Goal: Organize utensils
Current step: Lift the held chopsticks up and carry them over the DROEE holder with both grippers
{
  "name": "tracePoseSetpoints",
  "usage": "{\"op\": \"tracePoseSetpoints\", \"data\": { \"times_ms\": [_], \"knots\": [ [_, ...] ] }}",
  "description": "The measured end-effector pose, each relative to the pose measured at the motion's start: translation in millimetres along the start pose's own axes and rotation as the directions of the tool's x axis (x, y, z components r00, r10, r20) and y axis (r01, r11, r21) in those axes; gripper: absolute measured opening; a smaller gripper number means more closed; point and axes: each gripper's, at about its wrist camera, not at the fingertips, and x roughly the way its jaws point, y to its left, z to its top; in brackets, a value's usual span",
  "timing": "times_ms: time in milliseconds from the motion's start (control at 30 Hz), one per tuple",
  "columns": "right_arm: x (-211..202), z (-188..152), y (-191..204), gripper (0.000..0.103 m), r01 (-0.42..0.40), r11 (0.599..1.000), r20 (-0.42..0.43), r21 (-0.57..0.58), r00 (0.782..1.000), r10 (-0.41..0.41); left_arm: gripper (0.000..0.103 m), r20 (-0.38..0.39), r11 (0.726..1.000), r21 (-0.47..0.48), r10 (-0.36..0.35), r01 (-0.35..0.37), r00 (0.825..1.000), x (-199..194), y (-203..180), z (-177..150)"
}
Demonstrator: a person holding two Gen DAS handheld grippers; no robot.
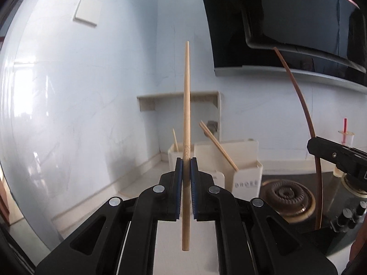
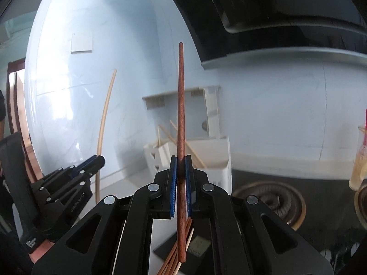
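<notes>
My left gripper (image 1: 186, 161) is shut on a pale bamboo chopstick (image 1: 186, 105) that stands nearly upright, its thin end up. My right gripper (image 2: 180, 159) is shut on a dark red-brown chopstick (image 2: 181, 105), also upright. Each view catches the other tool: the right gripper (image 1: 321, 150) with its dark chopstick (image 1: 305, 114), and the left gripper (image 2: 97, 161) with its bamboo chopstick (image 2: 104, 119). Behind both stands a white compartmented utensil holder (image 1: 243, 153) (image 2: 218, 160) with a few bamboo chopsticks (image 1: 218, 146) leaning in it. Several loose chopsticks (image 2: 174, 261) lie below the right gripper.
A gas burner (image 1: 286, 194) (image 2: 275, 199) sits on the dark hob to the right of the holder. A black range hood (image 1: 298, 23) hangs overhead. A cup with a red straw (image 2: 360, 160) stands at the far right. The pale tiled wall (image 1: 91, 91) is close behind.
</notes>
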Motion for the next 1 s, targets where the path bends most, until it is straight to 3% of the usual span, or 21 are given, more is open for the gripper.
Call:
{"op": "tracePoseSetpoints", "data": {
  "times_ms": [300,500,1000],
  "knots": [
    [42.1,15.0,-9.3,0.008,-0.006,1.0,0.036,0.003,0.999,0.006,0.006,0.052,0.998,-0.028,-0.051,0.053,0.997,30.6,1.8,33.6],
    [68.5,29.5,-11.5,0.008,0.006,1.0,0.061,-0.028,0.998,-0.004,0.006,0.076,0.998,-0.052,-0.043,0.047,0.996,54.8,6.5,49.3],
    [129.5,55.9,-25.8,0.008,0.038,0.998,0.1,-0.043,0.994,-0.033,0.006,0.06,0.991,-0.115,-0.055,0.062,0.997,122.9,21.8,73.7]
  ]
}}
